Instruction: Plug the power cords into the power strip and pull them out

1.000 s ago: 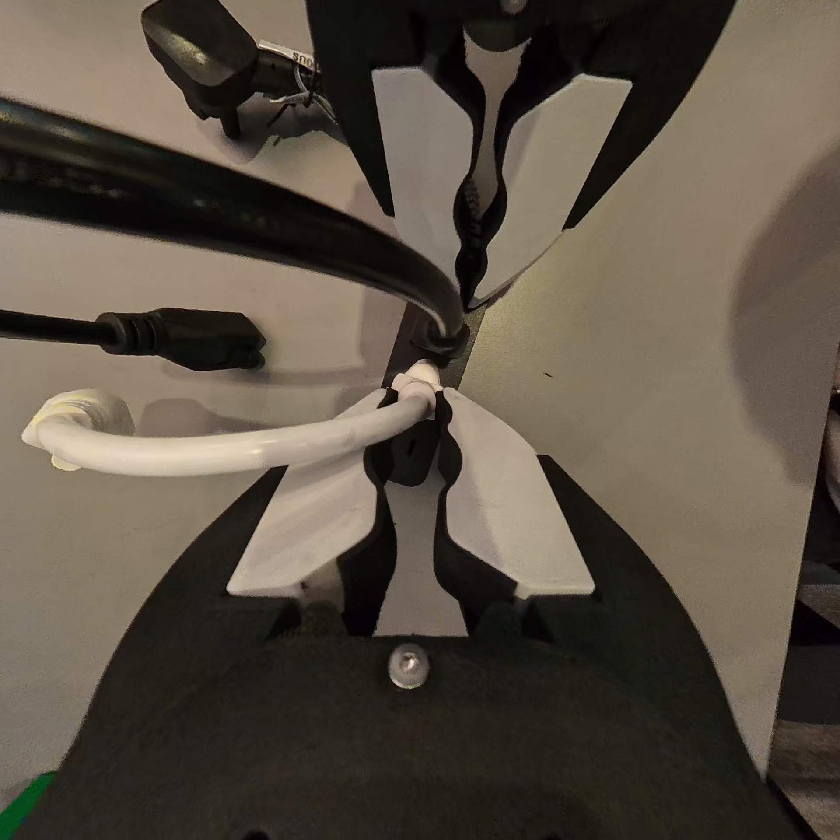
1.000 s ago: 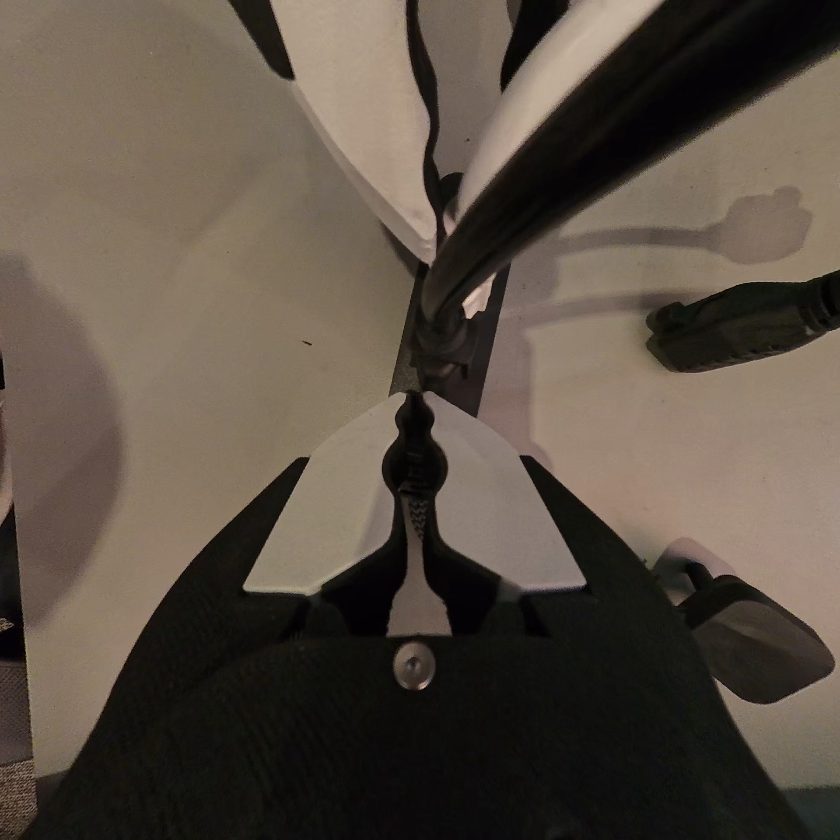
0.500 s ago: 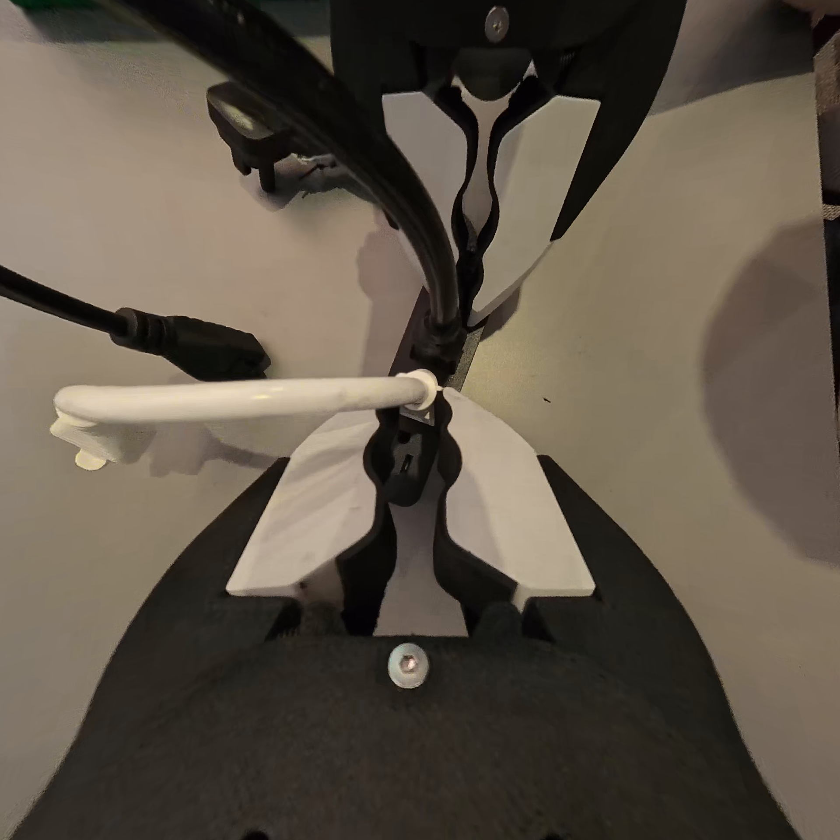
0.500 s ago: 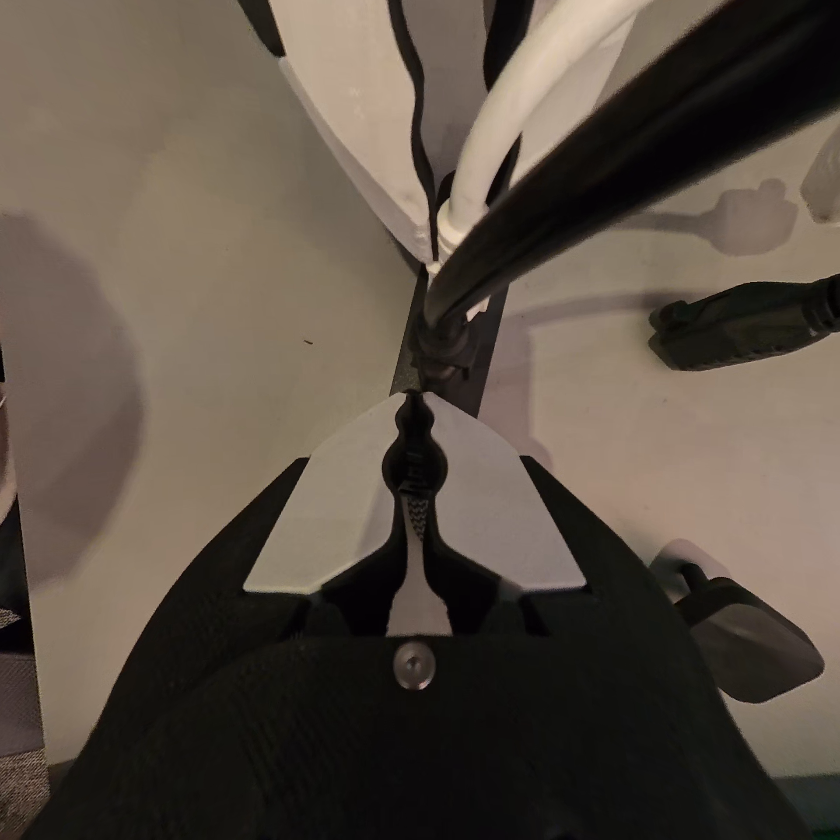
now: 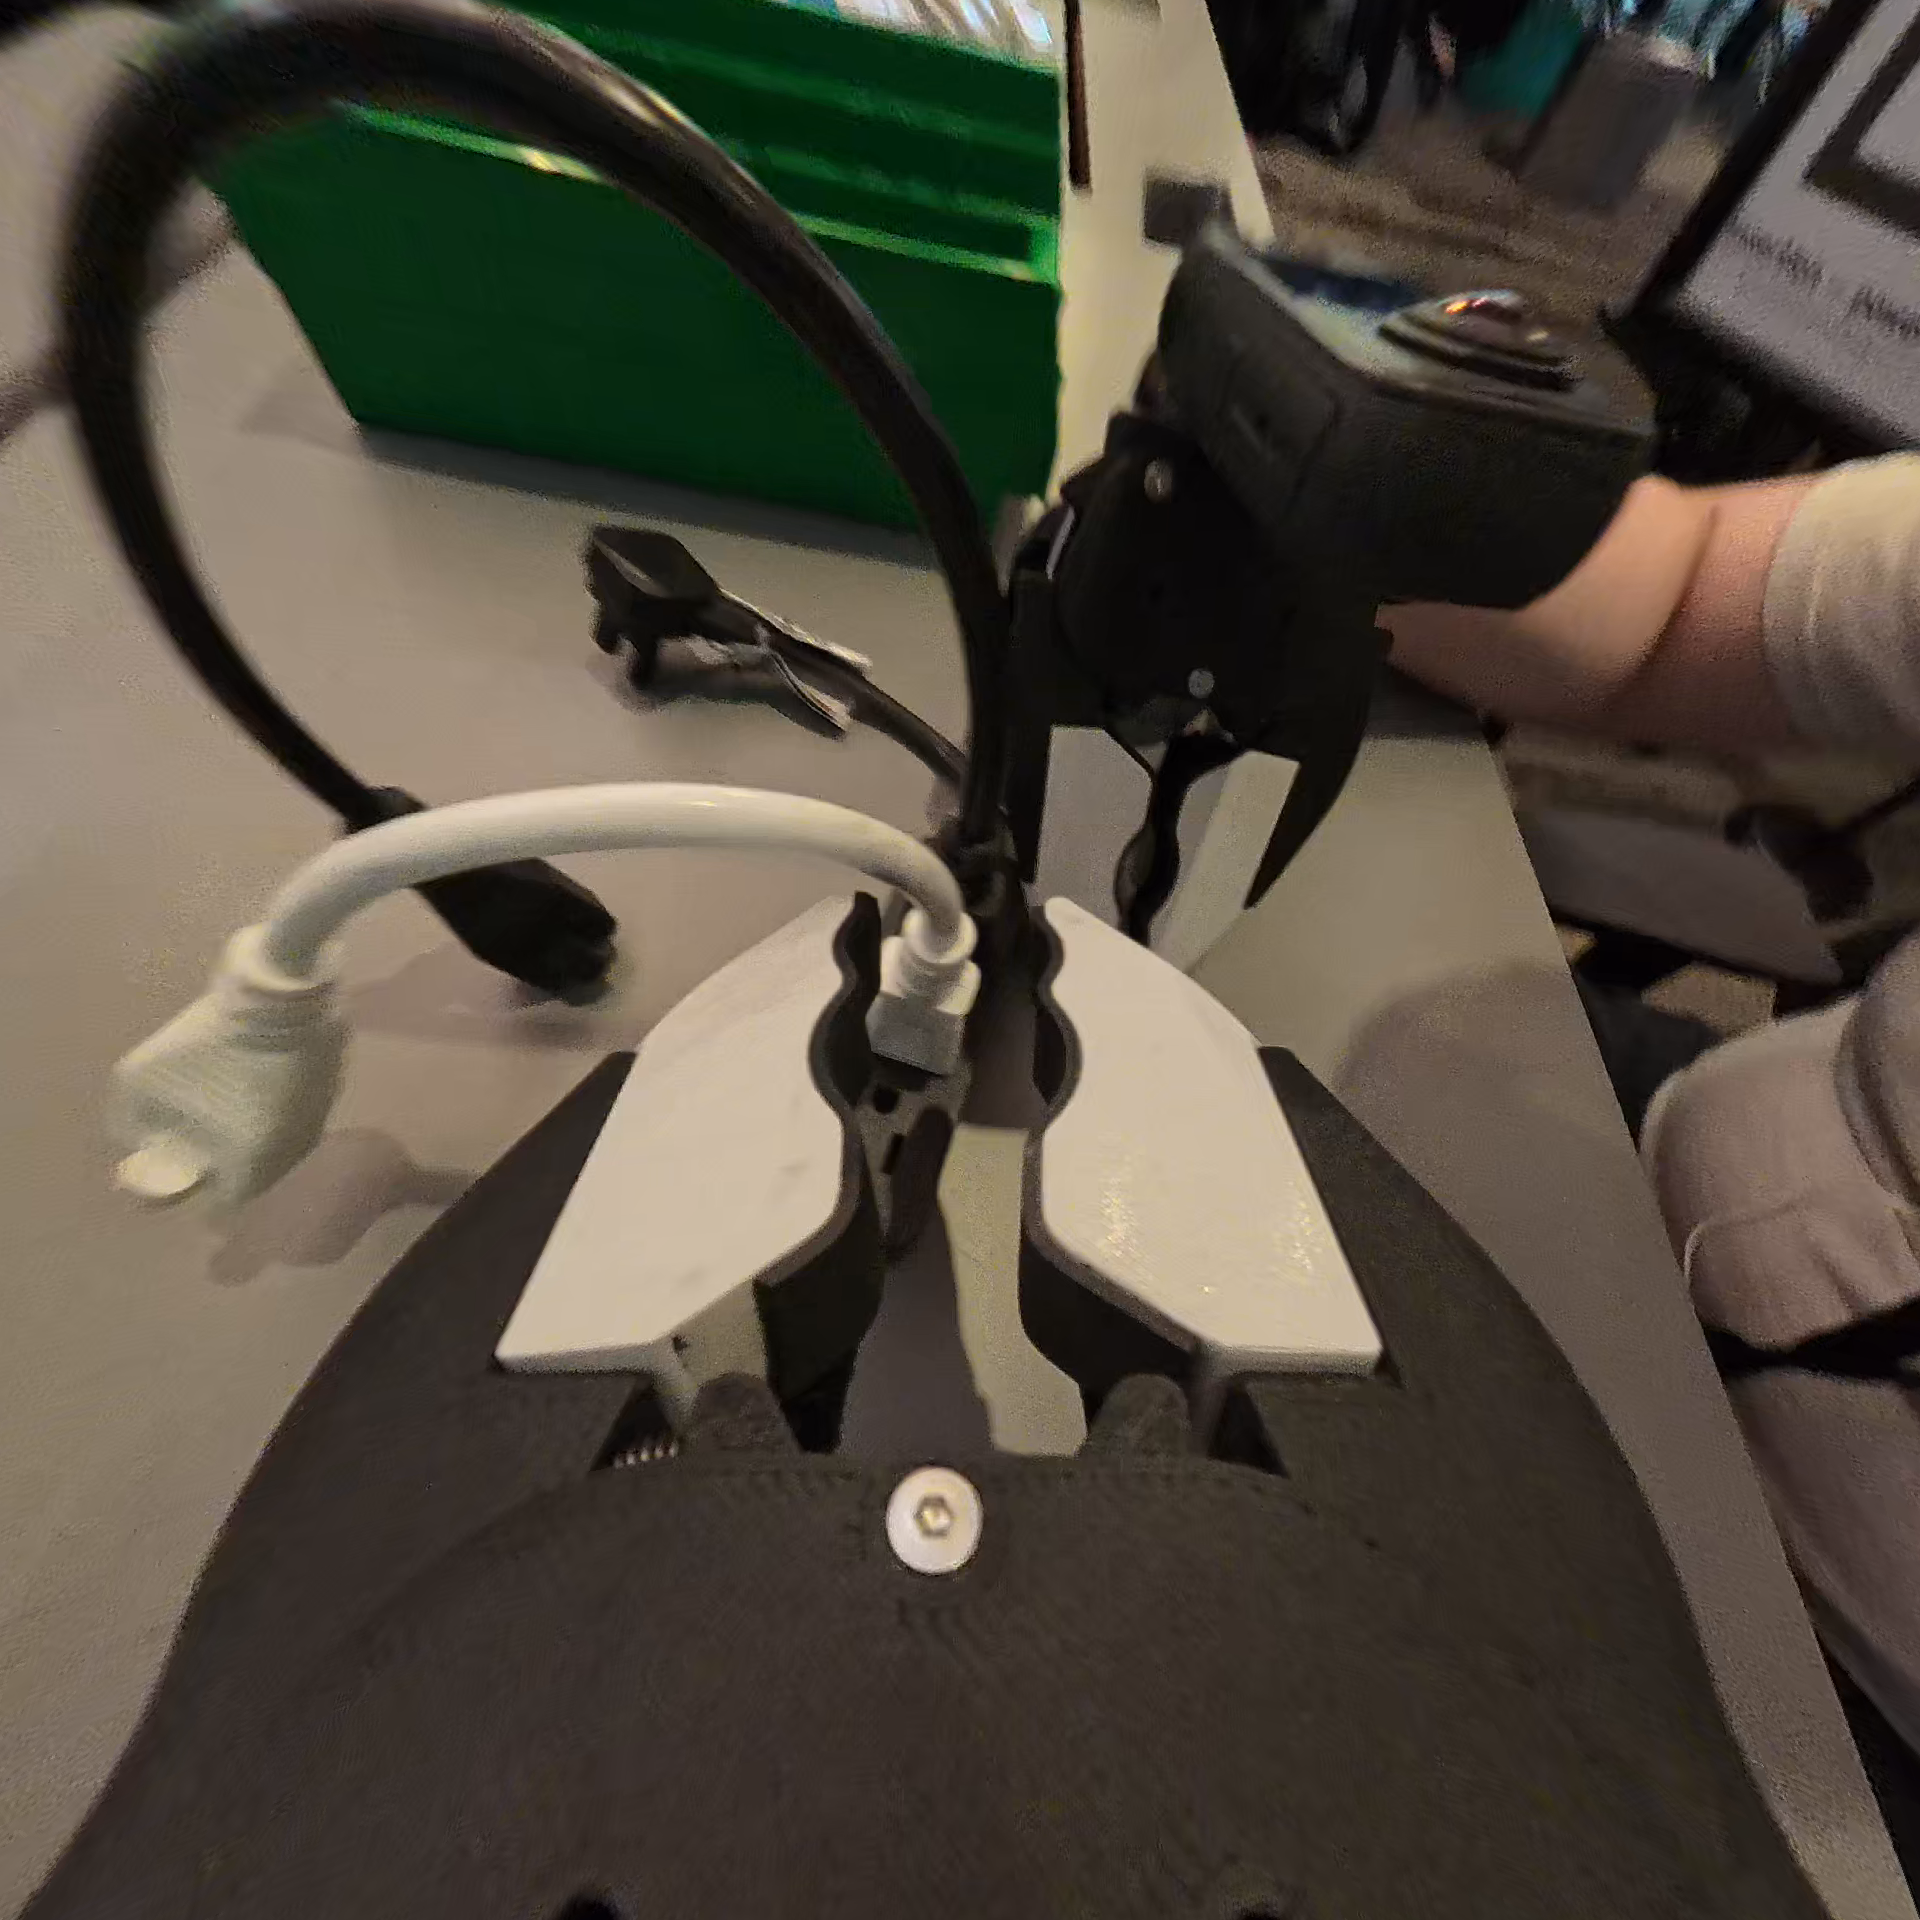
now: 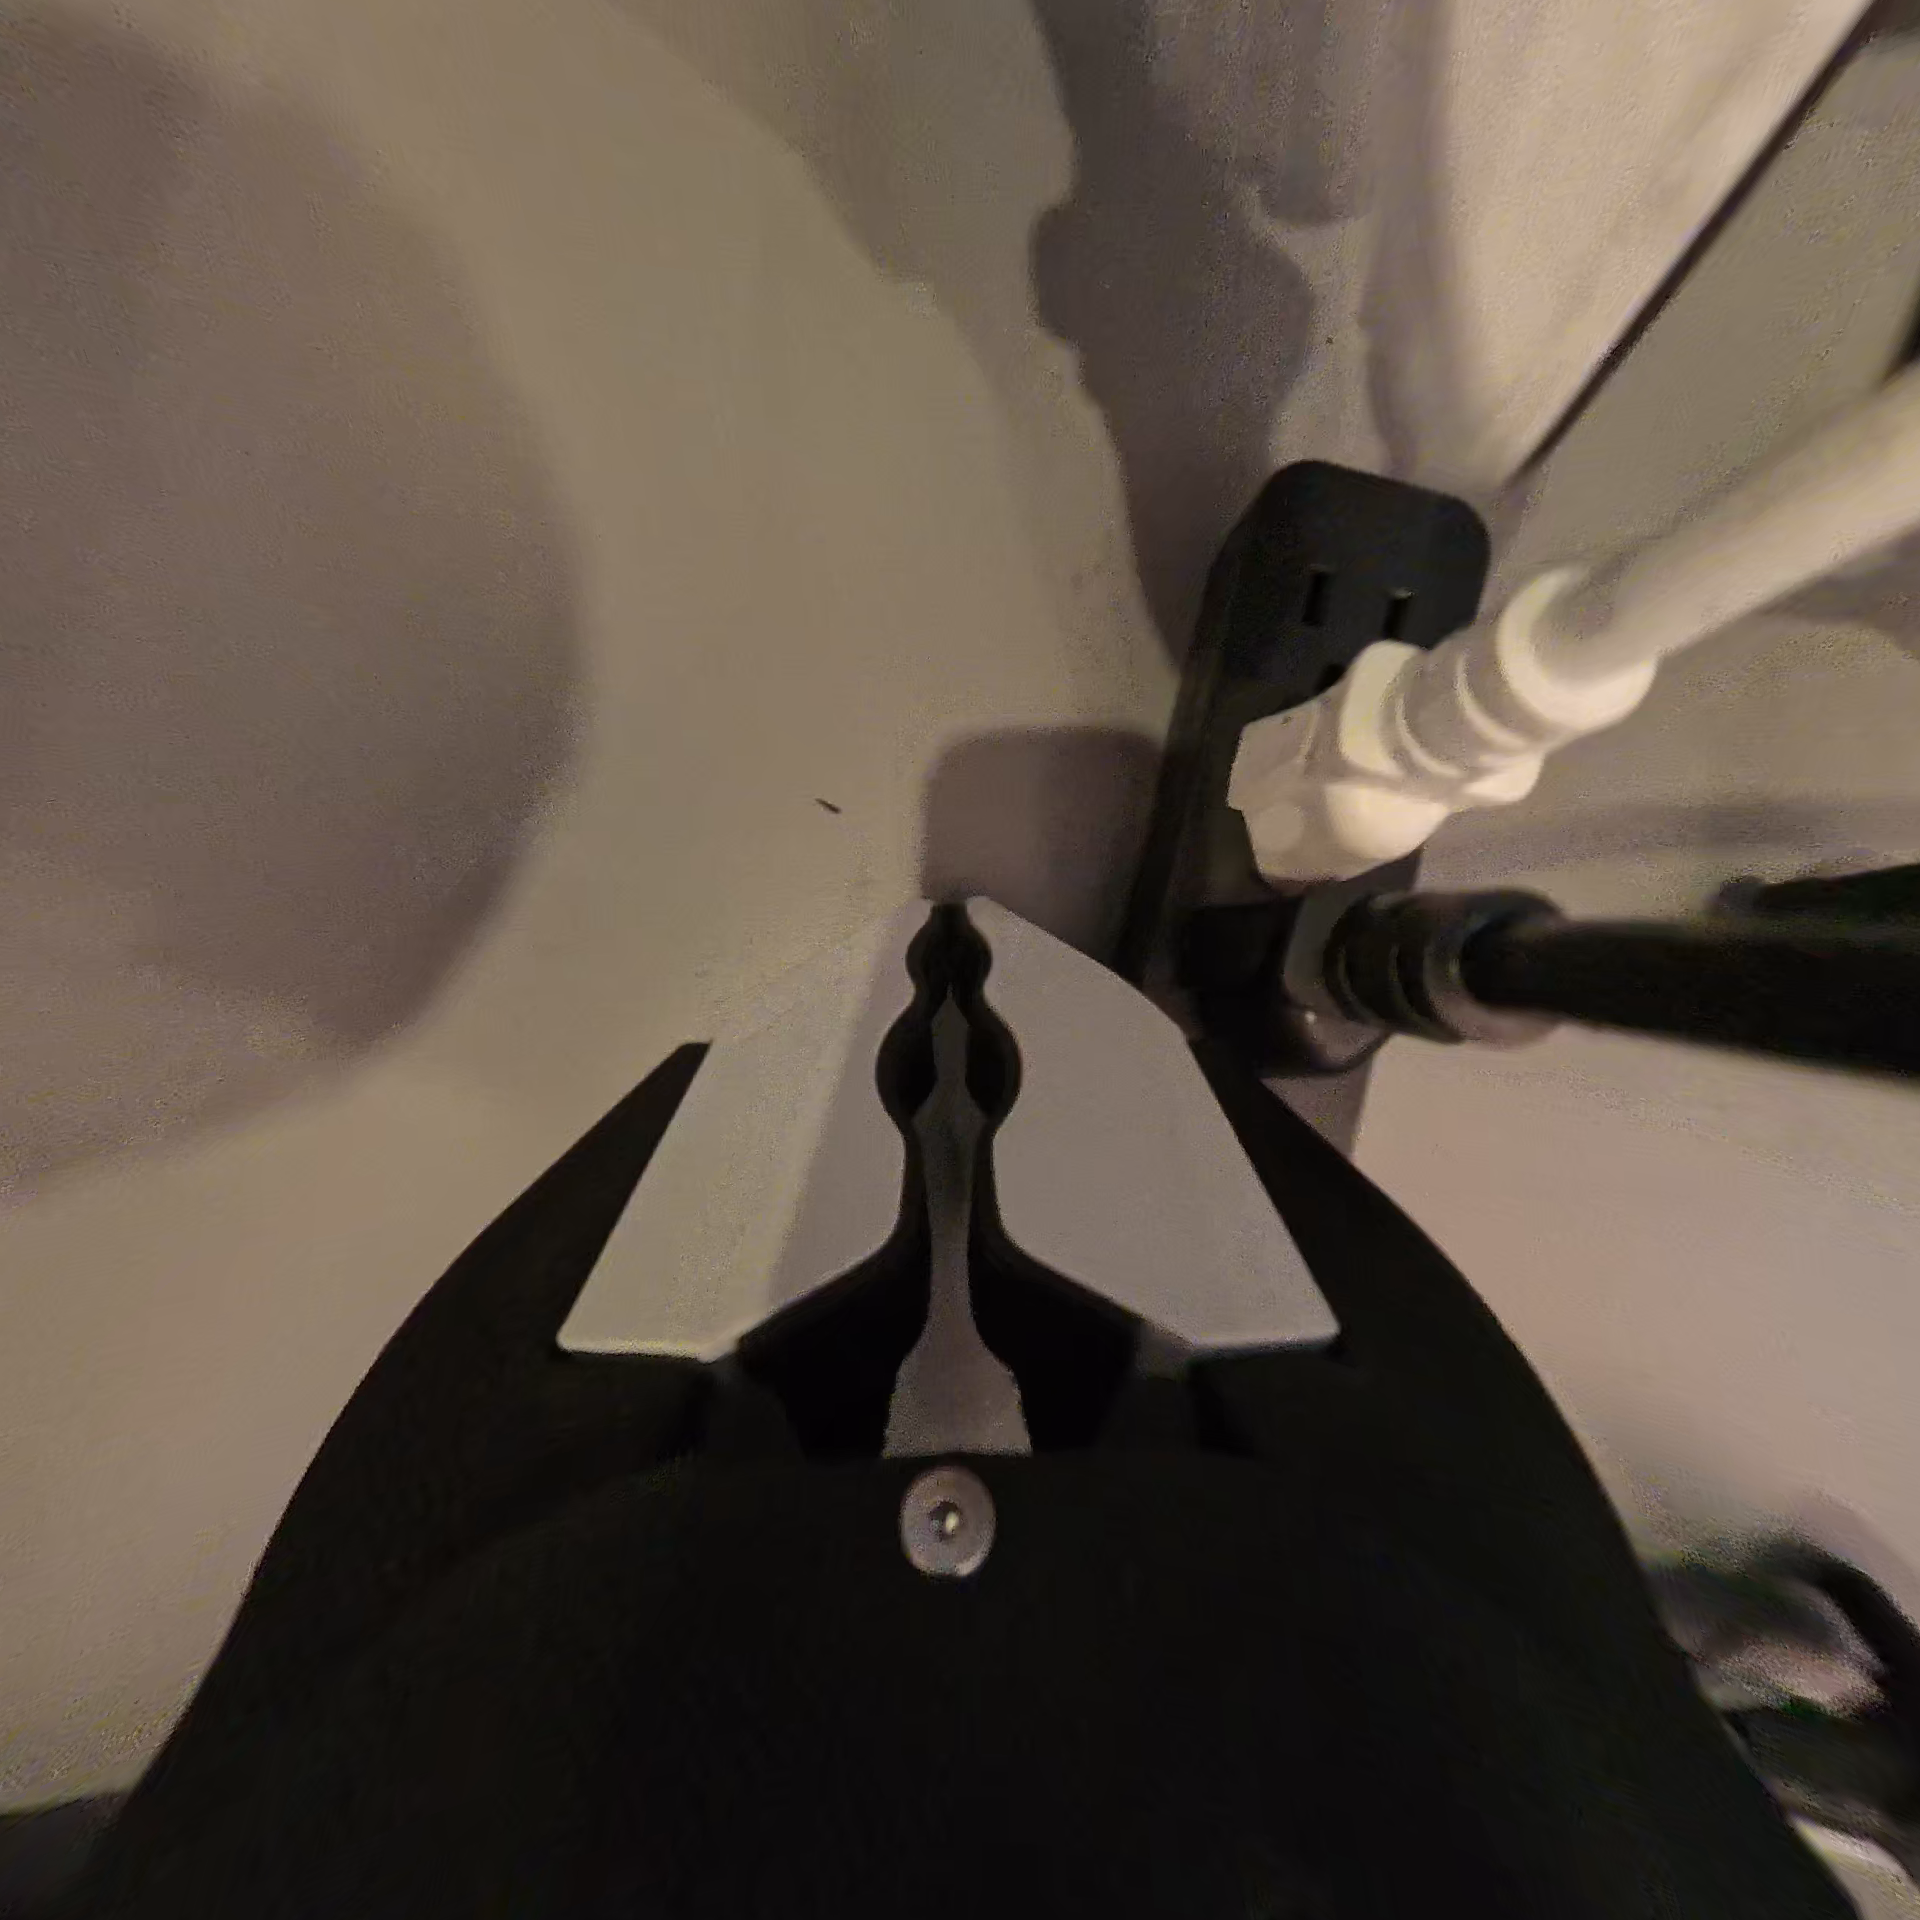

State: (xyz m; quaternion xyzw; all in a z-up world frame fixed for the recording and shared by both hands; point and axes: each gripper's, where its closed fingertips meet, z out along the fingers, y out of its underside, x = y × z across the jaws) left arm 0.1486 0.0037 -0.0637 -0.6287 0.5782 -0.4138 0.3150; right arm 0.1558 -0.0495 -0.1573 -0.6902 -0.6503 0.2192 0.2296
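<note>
Left tool [image 5: 940,997] clamped on end of black power strip [image 6: 1320,665], tilted up off grey counter [image 5: 436,582]. White cord [image 5: 582,821] and thick black cord [image 5: 644,156] both plugged into strip side by side; white cord's loose plug [image 5: 223,1081] hangs left above counter. Right tool [image 6: 951,920] fingers together, gripping nothing, tip just beside strip. Spare black plug [image 5: 665,597] lies on counter near green box [image 5: 665,301].

White cord [image 6: 1475,717] and black cord [image 6: 1558,987] plugged into black power strip [image 6: 1340,551].
</note>
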